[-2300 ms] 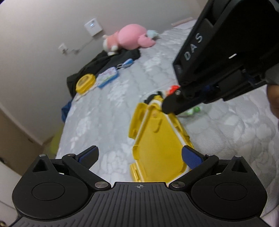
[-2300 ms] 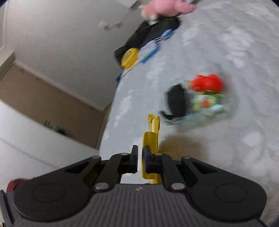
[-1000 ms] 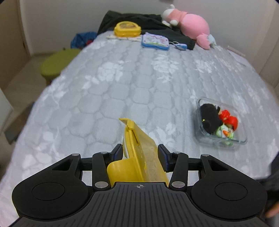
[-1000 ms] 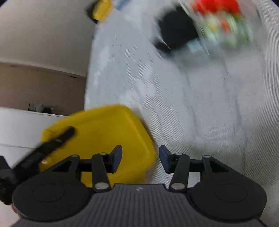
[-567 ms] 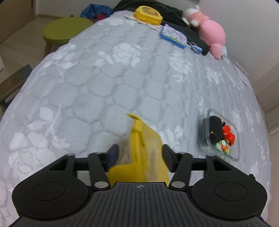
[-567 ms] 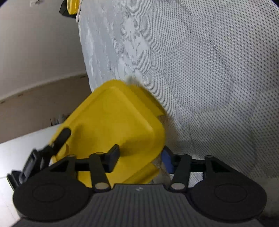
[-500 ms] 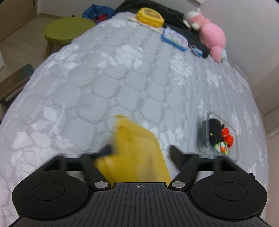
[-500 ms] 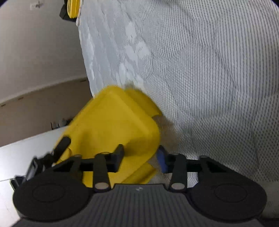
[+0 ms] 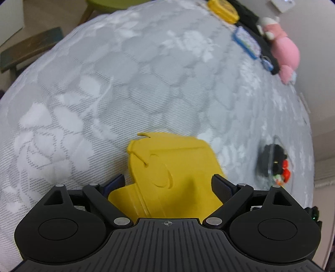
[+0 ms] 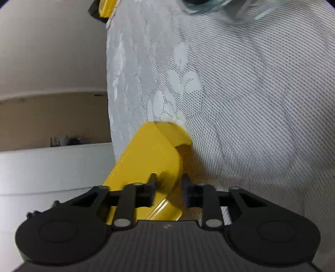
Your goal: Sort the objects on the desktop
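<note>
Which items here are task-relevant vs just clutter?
In play:
- yellow lid, between both grippers' fingers
- clear container of small items

Lying about:
- pink plush
- yellow case
- blue pouch
- black clothing
- green stool

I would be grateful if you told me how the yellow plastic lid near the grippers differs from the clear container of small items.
The yellow plastic lid is opaque and carries nothing; the clear container is transparent and holds black, red and green items. The lid lies between the open left gripper's fingers; the container sits apart, to the right. Both are on the grey quilted bed.
</note>
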